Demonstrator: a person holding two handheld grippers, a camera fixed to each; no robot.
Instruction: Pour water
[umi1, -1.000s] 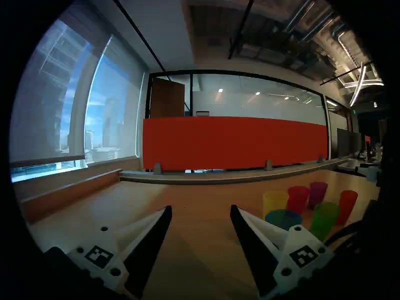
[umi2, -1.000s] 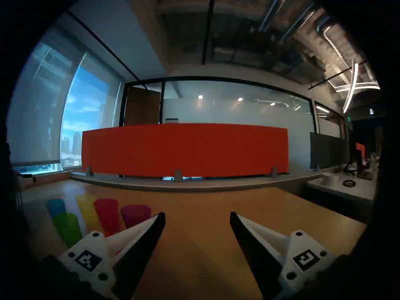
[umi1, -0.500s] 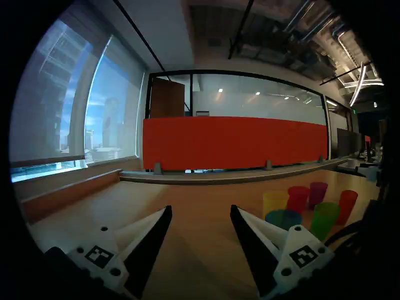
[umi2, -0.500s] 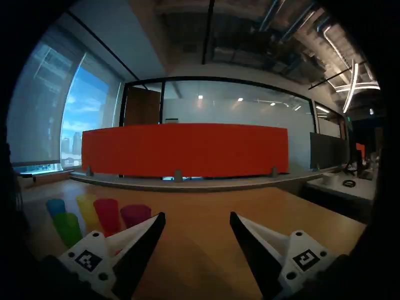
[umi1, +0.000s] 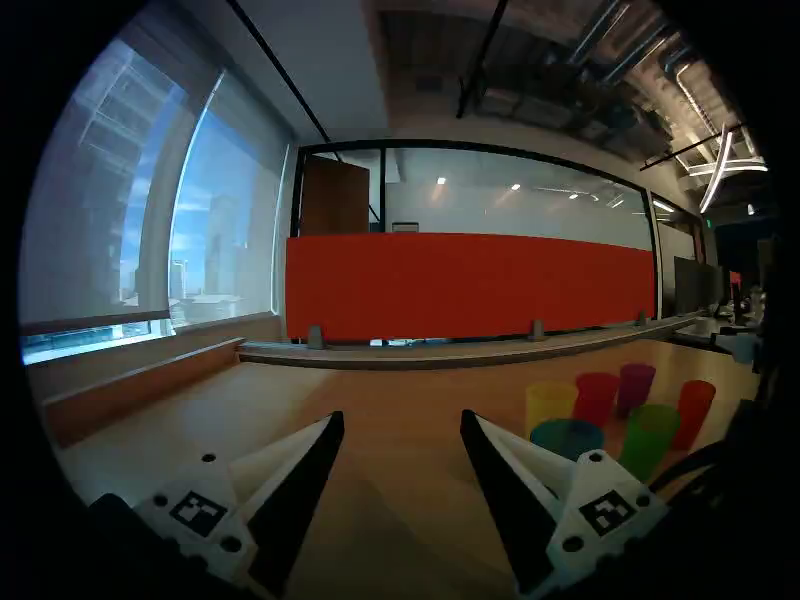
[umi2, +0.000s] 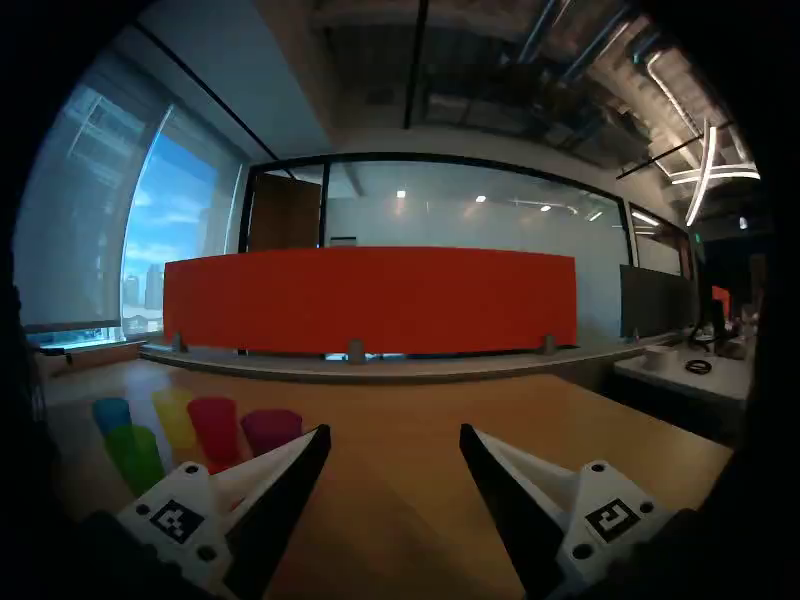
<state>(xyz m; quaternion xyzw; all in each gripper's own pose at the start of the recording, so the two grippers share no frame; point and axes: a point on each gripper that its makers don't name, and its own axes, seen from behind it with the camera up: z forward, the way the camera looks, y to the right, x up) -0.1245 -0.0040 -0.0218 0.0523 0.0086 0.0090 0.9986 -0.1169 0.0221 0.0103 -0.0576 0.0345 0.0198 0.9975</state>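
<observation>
Several coloured plastic cups stand together on the wooden table. In the left gripper view they sit at the right: yellow cup (umi1: 550, 403), red cup (umi1: 596, 393), purple cup (umi1: 636, 385), blue cup (umi1: 567, 438), green cup (umi1: 650, 436) and orange-red cup (umi1: 695, 409). My left gripper (umi1: 400, 425) is open and empty, left of them. In the right gripper view the cups are at the lower left: blue cup (umi2: 112, 412), green cup (umi2: 136, 455), yellow cup (umi2: 176, 418), red cup (umi2: 216, 428), purple cup (umi2: 270, 428). My right gripper (umi2: 392, 437) is open and empty, just right of the purple cup.
A long orange-red divider panel (umi1: 470, 285) stands along the table's far edge (umi2: 370, 298). Large windows (umi1: 140, 230) lie to the left. A neighbouring desk (umi2: 690, 372) with small items is at the right. Bare wooden tabletop (umi2: 400, 480) stretches ahead of both grippers.
</observation>
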